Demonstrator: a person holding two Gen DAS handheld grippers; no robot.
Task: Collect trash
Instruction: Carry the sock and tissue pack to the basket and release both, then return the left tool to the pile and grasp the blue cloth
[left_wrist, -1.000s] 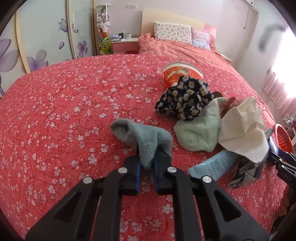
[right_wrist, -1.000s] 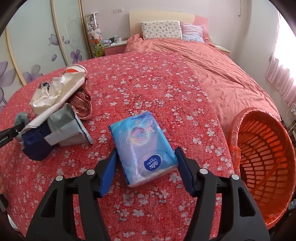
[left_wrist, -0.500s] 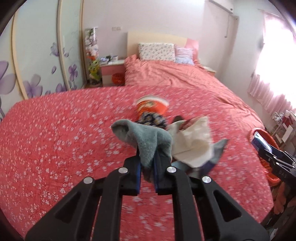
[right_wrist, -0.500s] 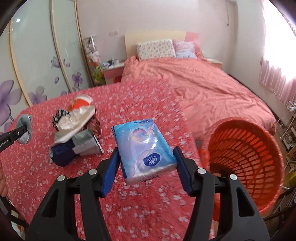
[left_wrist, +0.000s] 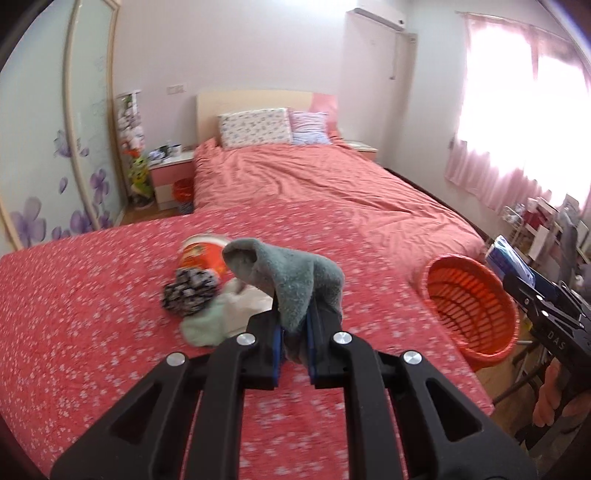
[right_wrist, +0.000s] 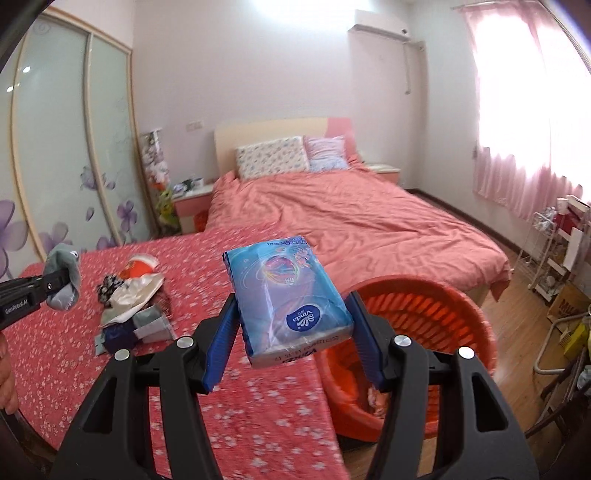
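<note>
Left gripper (left_wrist: 293, 345) clamped tight on grey-green sock (left_wrist: 291, 280), held above floral bedspread (left_wrist: 92, 314). Right gripper (right_wrist: 291, 343) clamped on blue tissue pack (right_wrist: 288, 295), held in the air beside orange laundry basket (right_wrist: 424, 306). Remaining pile (right_wrist: 129, 302) on the bedspread.

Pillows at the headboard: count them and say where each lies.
2. The floral pillow lies left against the headboard; the striped pink pillow sits right beside it. More may be hidden behind them.
</note>
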